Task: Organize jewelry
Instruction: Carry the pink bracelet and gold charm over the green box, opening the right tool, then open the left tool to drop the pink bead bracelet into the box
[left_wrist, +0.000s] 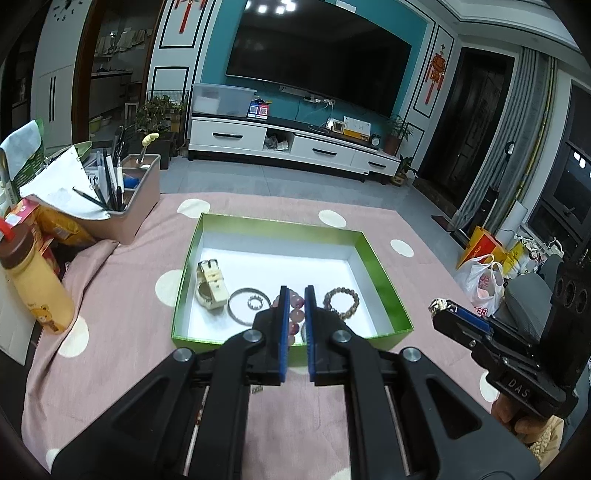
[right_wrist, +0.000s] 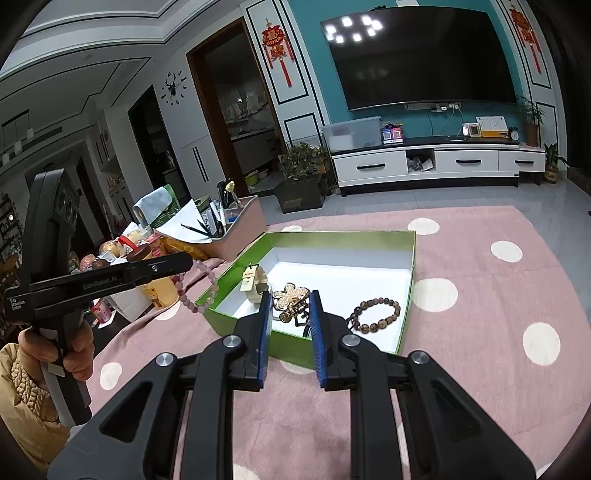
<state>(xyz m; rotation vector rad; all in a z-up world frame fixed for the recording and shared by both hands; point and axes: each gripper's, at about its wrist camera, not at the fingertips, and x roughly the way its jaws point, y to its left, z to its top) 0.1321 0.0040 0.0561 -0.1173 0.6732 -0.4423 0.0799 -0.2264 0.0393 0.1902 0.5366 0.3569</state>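
A: Living room, pink polka-dot cloth over the tabletop (left_wrist: 122, 295). Green box (left_wrist: 207, 236), white inside, sits mid-cloth. What's in the left tongs (left_wrist: 295, 291)?

B: Pink bead bracelet (right_wrist: 207, 284), pinched betw. the blue pads, jaws clenched nearly together. From the right wrist cam it hangs as a loop off the tips, above the box's near-left corner, not touching the box.

A: Right tongs (right_wrist: 290, 299)?

B: Clamped on a gold-tone rhinestone charm (right_wrist: 291, 297), bear-shaped as far as I can tell, w/ a dark bit dangling under it. Held over the box's front part. In the left cam it shows as a small gold lump at the tips (left_wrist: 439, 305), off the box's right side.

A: Already in the box?

B: Cream watch (left_wrist: 211, 288) at left, thin metal bangle (left_wrist: 245, 306) next to it w/ a small toothed ring (left_wrist: 255, 302) inside the loop, brown bead bracelet (left_wrist: 341, 302) toward the right. All flat on the white floor, apart from each other.

A: Around it?

B: Pen caddy (left_wrist: 125, 199) at the cloth's far-left corner, yellow bottle w/ brown cap (left_wrist: 35, 288) at left edge. One hand (right_wrist: 59, 343) in a knit cuff grips the left handle.
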